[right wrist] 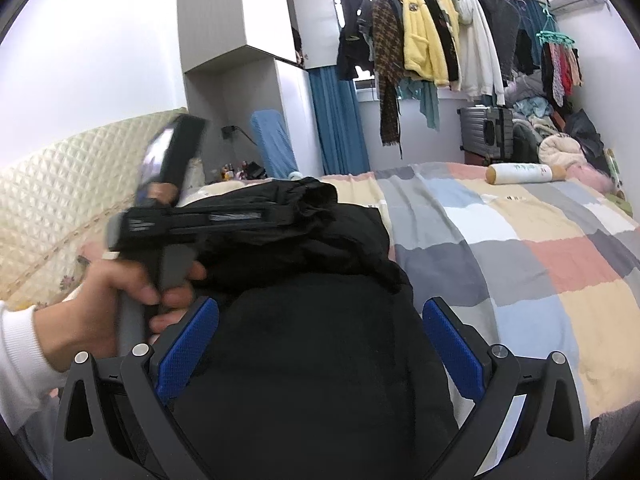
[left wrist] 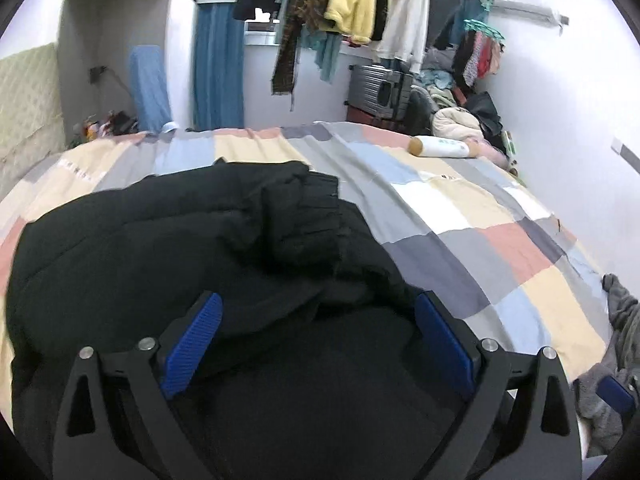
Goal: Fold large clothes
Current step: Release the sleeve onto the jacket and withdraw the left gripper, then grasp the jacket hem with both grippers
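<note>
**Clearly a soft, bulky load: black padded jacket mid-fold on the patchwork bed**

Right now the black padded jacket (left wrist: 192,248) lies on the checked bedspread (left wrist: 500,248), on the side of it nearer the quilted headboard (right wrist: 60,184) and well apart from the white bolster (left wrist: 440,147) at the bedspread's far edge. Part of it is already doubled over: a bunched ridge of fabric sits on top of the flatter panel below.

Both tools stand spread and pinch nothing. The left gripper (left wrist: 318,344) hangs over the jacket with its blue pads (left wrist: 196,344) wide, cloth under them but not squeezed. The right gripper (right wrist: 320,352) is likewise wide open above the near panel, and its view shows a hand (right wrist: 116,300) holding the left tool's handle.

Judging by its puffed folds, the jacket is light for its bulk, limp and springy, with a shell that looks slick; it will likely slip and puff back open. A deep bite on a thick seam, hem or cuff should hold better than a pinch of loose shell.
</note>
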`<state>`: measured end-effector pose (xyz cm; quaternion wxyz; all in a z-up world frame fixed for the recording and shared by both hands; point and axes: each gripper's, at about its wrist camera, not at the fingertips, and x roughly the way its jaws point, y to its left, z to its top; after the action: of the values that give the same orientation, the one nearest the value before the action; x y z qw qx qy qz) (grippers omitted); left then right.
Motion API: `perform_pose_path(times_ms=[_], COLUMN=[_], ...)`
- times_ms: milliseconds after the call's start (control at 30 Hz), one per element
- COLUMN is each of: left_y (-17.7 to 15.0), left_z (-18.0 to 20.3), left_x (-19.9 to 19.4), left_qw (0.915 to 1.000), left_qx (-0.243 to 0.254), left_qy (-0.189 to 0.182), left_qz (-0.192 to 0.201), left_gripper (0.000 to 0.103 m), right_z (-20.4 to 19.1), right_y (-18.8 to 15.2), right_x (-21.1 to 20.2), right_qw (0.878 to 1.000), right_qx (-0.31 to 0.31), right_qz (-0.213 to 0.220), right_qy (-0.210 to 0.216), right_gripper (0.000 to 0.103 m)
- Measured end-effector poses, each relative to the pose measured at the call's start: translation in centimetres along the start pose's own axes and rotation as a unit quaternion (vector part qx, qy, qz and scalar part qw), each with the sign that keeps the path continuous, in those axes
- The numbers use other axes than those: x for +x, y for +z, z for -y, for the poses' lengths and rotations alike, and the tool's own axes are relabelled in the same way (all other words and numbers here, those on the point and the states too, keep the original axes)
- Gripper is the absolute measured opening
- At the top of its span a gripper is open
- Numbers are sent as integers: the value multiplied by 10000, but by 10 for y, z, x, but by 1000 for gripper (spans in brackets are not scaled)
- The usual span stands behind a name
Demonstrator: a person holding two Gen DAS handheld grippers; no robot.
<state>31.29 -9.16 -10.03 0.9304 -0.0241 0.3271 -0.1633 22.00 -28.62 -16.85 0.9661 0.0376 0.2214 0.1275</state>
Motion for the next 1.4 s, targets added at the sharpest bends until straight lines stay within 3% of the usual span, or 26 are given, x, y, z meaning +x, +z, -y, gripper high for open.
perform_pose_path(times_ms=[167,433,600,700,767,867,900,933,1033,1100,1267,1333,1400], left_y=[-9,-39,-56,-60,-66,-80,-90,-97,-113,-124,-126,-125,-126], left_z=[-37,-107,-157,-186,-212,-243,-260,-270,-293,-307,-325,-331,-334], left_x=[-54,-122,-112,-98,-86,-72,-65,-61,-49,-40,-18,-8,-3], left_qw=[9988,9881,9850,9838,9760,9564,9390,9268,9027,8805,8670,8629,8617], left_qx=[-160,-20,-641,-1253,-1984,-2893,-3418,-3720,-4241,-4632,-4821,-4874,-4877], left_qy=[292,1363,1506,1241,870,313,-132,-338,-619,-872,-1042,-1111,-1160], left_qz=[345,711,544,332,217,232,346,391,385,508,714,741,780], left_gripper=[97,103,103,103,103,103,103,103,102,102,102,102,102], right_z=[-7,-18,-28,-33,-32,-29,-28,-27,-20,-13,3,5,6], right_y=[2,16,44,63,70,66,61,58,54,58,72,73,70], right_x=[1,16,51,86,113,162,177,184,202,211,227,238,249], right_qw=[9998,9991,9977,9965,9952,9908,9886,9873,9877,9884,9893,9894,9886], right_qx=[1,160,126,120,246,365,432,483,642,790,1115,1104,1027], right_qz=[-6,-187,-436,-584,-734,-1215,-1353,-1409,-1262,-1054,-631,-694,-839], right_qy=[175,359,500,579,606,469,492,549,663,752,694,633,709], right_gripper=[103,103,103,103,103,102,99,98,98,98,98,91,75])
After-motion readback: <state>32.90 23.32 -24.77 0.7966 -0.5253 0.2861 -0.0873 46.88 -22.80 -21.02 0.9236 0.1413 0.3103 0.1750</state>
